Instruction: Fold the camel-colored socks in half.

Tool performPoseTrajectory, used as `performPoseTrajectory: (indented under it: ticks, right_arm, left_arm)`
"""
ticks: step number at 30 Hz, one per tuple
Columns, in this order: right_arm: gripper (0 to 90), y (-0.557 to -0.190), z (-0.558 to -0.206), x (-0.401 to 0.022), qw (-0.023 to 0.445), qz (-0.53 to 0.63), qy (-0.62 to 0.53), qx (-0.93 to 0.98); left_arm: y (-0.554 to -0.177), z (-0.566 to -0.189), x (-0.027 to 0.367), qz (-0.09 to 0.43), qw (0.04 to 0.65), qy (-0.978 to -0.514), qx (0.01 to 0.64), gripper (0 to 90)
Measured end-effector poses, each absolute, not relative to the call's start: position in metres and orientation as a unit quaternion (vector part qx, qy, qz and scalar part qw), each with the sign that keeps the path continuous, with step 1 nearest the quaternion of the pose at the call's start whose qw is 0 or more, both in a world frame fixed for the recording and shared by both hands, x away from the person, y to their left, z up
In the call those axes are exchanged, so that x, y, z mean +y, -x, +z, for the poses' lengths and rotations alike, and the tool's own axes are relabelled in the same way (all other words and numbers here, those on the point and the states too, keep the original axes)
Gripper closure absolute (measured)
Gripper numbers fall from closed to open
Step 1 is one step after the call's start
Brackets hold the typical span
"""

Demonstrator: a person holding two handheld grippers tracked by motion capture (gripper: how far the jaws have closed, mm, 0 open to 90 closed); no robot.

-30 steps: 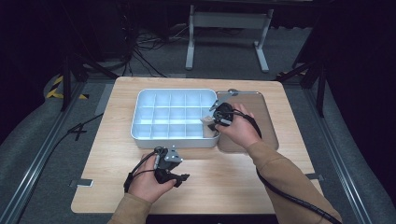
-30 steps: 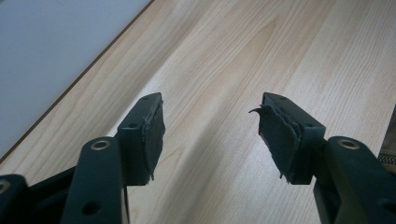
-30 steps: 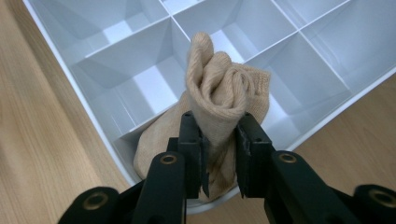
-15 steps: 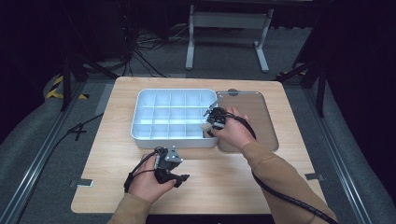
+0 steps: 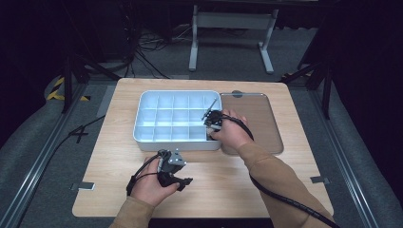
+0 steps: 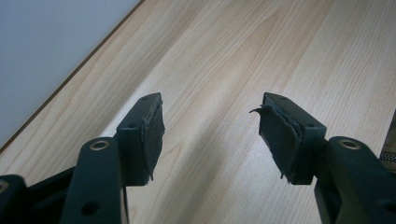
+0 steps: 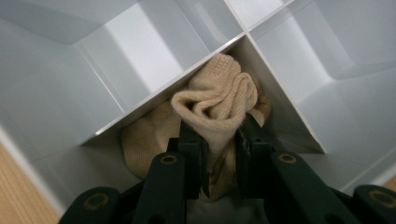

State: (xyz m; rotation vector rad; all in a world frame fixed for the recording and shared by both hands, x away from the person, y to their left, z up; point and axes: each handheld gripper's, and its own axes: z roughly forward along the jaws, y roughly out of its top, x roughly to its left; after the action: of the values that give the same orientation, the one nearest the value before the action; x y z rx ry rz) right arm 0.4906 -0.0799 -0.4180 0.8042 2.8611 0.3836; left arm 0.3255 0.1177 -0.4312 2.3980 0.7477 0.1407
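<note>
Right gripper (image 7: 219,154) is clamped on a bunched cream knitted sock (image 7: 217,109), and I have it down inside the white divided tray (image 5: 142,118), in the compartment at the tray's near right corner, close to the flat grey tray (image 5: 263,118) alongside. I judge the placing nearly done: the cloth already sits in the cell against its dividers, though part of it rises between the jaws, so what is left is to let go and lift clear. Left gripper (image 6: 212,135) hangs open with nothing between its pads, low over bare wood by the bench's near edge, apart from the work. The other cells I can see look empty. I find no brand, label or writing anywhere.
</note>
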Motion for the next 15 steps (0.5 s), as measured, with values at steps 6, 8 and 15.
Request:
performPoseTrajectory:
  ticks: [6,8,15]
  right_arm:
    - [74.9,-0.4951,-0.4206,-0.0784,0.06,0.121,-0.272,0.953]
    - [74.8,-0.4956,-0.4207,-0.078,0.06,0.118,-0.273,0.953]
    - [72.8,-0.4943,-0.4201,-0.0788,0.061,0.124,-0.271,0.953]
  left_arm:
    - [-0.3254,-0.4315,0.1178,0.053,0.31,-0.906,0.285,40.6]
    - [-0.3253,-0.4312,0.1178,0.053,0.309,-0.906,0.285,40.5]
    - [-0.3248,-0.4304,0.1184,0.051,0.311,-0.905,0.287,40.3]
